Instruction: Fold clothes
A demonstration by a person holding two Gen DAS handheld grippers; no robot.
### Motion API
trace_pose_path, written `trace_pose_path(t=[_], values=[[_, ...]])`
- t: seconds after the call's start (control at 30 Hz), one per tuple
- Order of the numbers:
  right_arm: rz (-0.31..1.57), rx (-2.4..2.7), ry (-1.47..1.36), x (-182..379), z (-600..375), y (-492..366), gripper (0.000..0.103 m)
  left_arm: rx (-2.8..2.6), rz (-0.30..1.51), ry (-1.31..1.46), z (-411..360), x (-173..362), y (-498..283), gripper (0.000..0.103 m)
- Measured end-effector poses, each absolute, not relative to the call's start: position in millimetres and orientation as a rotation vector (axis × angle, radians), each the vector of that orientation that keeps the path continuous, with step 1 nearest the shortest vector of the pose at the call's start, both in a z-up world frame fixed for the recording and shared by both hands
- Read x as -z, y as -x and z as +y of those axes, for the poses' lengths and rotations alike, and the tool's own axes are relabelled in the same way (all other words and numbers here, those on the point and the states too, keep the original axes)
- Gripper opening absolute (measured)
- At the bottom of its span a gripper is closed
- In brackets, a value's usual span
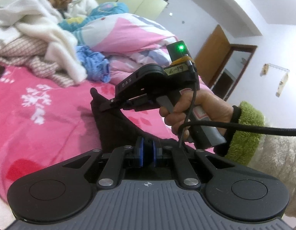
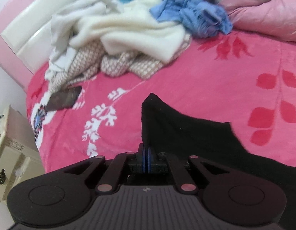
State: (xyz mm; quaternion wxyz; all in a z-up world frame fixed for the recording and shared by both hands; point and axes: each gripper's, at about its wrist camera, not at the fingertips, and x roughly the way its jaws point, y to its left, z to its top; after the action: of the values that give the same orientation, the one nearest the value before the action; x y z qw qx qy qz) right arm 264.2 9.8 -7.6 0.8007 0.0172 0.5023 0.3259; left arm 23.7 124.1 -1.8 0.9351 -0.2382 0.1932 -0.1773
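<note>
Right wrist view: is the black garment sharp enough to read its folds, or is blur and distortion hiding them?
Right wrist view: the black fabric garment reads as a flat dark mass with no fold detail; the laundry pile behind is soft. Left wrist view: fisheye bends the walls, and the pink floral blanket is slightly blurred.

Matte black linkage arms on the left gripper point(image 1: 147, 156), pinned with round silver screws; blue-edged fingers point(image 1: 140, 156); two wide round black housings either side of a ribbed grey body bearing a small crosshair mark. Same build on the right gripper point(image 2: 147, 160) — from the side, black casing stamped "DAS", a handwritten label "6-19", a green light on top, grey handle, black braided cable point(image 1: 243, 127) trailing off. On the right hand point(image 1: 197, 113): black cuff, fuzzy green sleeve point(image 1: 245, 134), cream fleece beyond.
</note>
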Motion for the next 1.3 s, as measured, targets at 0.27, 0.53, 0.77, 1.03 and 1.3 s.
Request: trace_pose_path(t=[0.27, 0.53, 0.77, 1.03, 1.3], values=[[0.995, -0.690, -0.143, -16.1, -65.1, -264.0, 0.001, 0.453, 0.395, 0.411, 76.3, -17.3, -34.6, 0.007], [0.948, -0.604, -0.273, -19.7, -177.8, -255.8, 0.001, 0.627, 0.440, 0.336, 4.8, -23.0, -55.1, 0.007], [0.942, -0.501, -0.387, 2.6, -273.4, -241.5, 0.001, 0.754, 0.525, 0.279, -60.3, -11.9, -70.6, 0.007], [0.946, -0.444, -0.473, 30.2, -337.4, -229.5, 0.001, 0.826, 0.586, 0.227, -99.9, -5.6, -79.2, 0.007], [0.929, -0.436, -0.492, 38.2, -360.9, -223.7, 0.001, 0.864, 0.626, 0.197, -124.4, 1.5, -82.7, 0.007]])
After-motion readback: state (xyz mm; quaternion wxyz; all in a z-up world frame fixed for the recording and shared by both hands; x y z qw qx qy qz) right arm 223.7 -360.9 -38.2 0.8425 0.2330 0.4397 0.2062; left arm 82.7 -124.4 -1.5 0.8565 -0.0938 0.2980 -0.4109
